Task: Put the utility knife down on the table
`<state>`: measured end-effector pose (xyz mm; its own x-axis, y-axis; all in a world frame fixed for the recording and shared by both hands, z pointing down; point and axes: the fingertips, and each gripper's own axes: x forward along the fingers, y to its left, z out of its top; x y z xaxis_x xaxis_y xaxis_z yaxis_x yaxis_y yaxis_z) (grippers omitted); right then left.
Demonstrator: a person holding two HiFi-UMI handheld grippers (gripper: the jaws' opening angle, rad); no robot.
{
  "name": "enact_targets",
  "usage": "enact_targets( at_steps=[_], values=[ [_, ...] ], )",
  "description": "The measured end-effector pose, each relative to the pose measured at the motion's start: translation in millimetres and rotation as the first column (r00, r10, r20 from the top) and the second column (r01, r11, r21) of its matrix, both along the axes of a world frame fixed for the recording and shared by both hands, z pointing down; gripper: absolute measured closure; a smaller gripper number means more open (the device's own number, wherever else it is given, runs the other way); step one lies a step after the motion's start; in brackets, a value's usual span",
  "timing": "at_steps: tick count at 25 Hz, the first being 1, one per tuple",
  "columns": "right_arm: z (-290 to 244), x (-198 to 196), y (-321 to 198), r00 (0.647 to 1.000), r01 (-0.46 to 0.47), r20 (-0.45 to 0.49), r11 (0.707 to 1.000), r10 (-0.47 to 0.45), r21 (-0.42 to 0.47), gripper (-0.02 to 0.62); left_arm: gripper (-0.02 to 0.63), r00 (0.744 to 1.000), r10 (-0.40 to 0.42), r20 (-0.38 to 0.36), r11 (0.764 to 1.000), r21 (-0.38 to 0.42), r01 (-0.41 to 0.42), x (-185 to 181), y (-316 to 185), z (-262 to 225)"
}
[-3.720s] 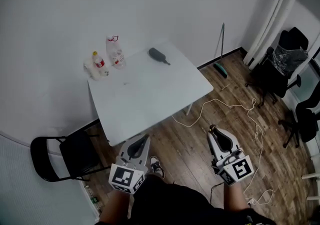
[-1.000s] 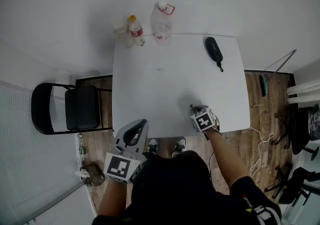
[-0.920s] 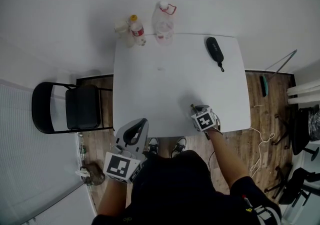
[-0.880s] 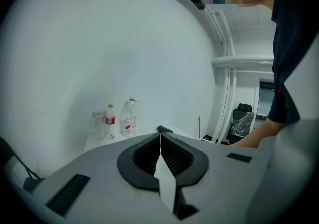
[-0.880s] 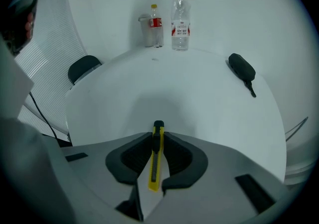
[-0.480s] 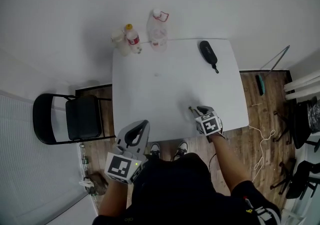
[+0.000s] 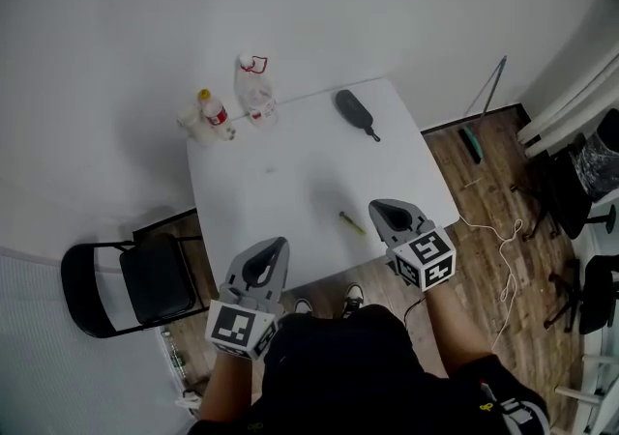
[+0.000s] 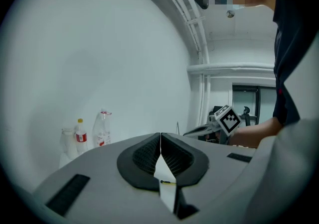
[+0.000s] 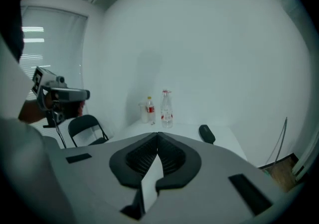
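Surface, white and rectangular, fills the middle of the head view, with a black folding chair on the floor to its left. The left gripper hangs over the near edge and the right gripper over the near right corner; both have their jaws clenched on nothing. At the far edge stand two bottles, with a black case nearby. The utility knife lies flat on the surface, just beside the right gripper's tips.
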<state>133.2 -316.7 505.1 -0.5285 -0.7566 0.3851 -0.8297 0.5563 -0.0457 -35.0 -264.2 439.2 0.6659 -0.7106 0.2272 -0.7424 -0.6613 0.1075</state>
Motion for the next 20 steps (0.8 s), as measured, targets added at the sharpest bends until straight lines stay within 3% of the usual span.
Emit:
enact_targets(
  at_steps=[8, 15, 20],
  values=[
    [-87, 17, 52, 0.994, -0.078, 0.092, 0.969, 0.058, 0.232, 0.574, 0.583, 0.996, 0.085, -0.022, 0.993, 0.087, -0.083, 19, -9, -18],
    [-147, 28, 74, 0.981, -0.145, 0.173, 0.926, 0.089, 0.348, 0.574, 0.583, 0.991, 0.136, -0.016, 0.984, 0.119, -0.133, 36, -6, -39],
    [-149, 30, 77, 0.980, -0.147, 0.178, 0.919, 0.087, 0.365, 0.574, 0.583, 0.989, 0.148, -0.006, 0.981, 0.126, -0.146, 38, -4, -39]
  ],
)
